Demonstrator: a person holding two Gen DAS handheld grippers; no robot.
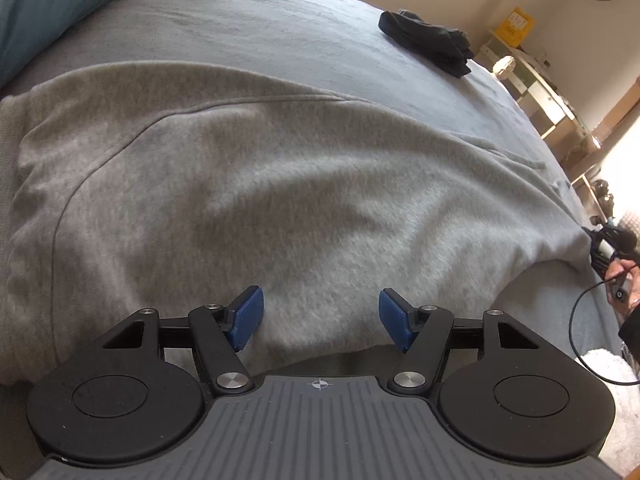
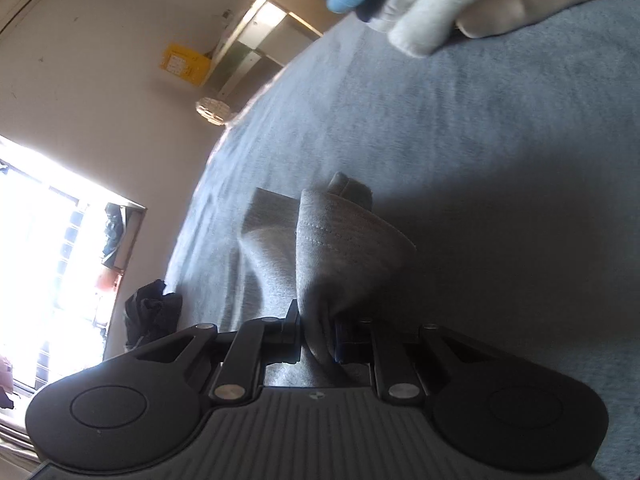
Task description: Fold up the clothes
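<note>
Hand-held gripper (image 2: 318,338) (clamped) on grey sweatshirt (image 2: 344,240)

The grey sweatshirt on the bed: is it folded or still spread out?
Mostly spread: the grey sweatshirt lies flat across the bed.

In front of me the bed (image 1: 280,28) is covered in a grey-blue blanket. A light grey sweatshirt (image 1: 260,184) lies spread across its near part. Farther back, near the edge, sits a small dark bundle of clothing (image 1: 430,42). A teal pillow (image 1: 48,8) rests at the far left corner.
</note>
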